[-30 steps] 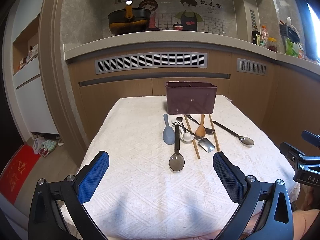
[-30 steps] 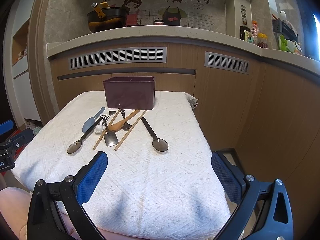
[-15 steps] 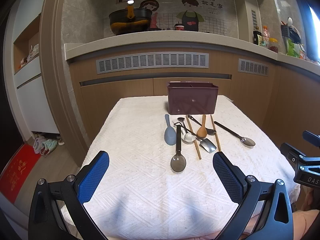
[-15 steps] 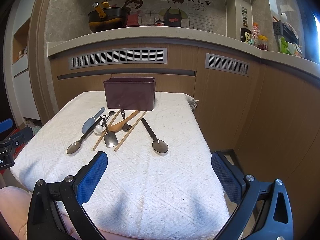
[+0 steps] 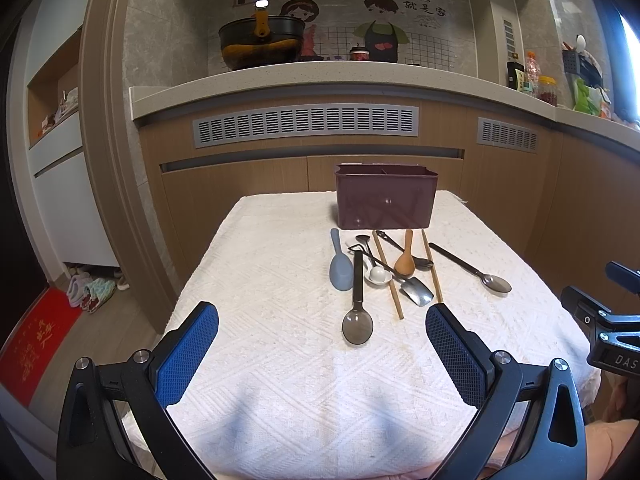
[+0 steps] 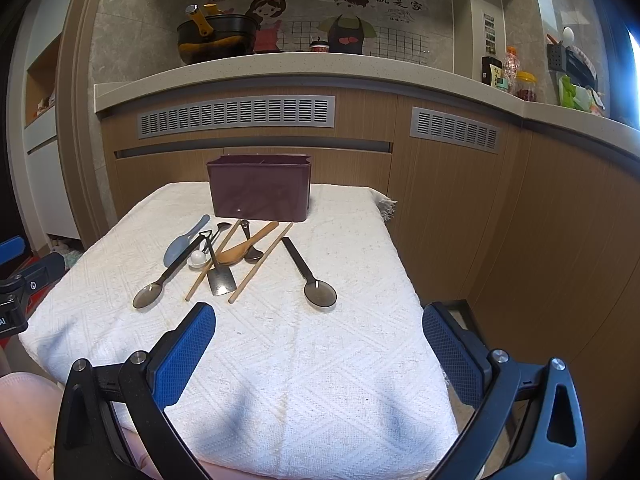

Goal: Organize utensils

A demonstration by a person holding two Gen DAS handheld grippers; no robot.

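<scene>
I eased my left tool a little to the left, so the brown caddy and the utensils slid slightly rightward in its view. My right tool crept forward a touch, and the dark spoon drew nearer.

At twelve to one o'clock in both your views, the wall mural above the counter carries two lines of handwritten Chinese characters beside the cartoon figure in an apron; the strokes are too small for you to read with certainty. At three to four o'clock in your left wrist view, the right gripper shows the white letters "DAS", cut off by the frame edge. At eight o'clock in the same view, the red floor mat bears gold Chinese characters, illegible. In your right wrist view, at nine o'clock, the left gripper shows the letters "AI", likewise cut off.
</scene>
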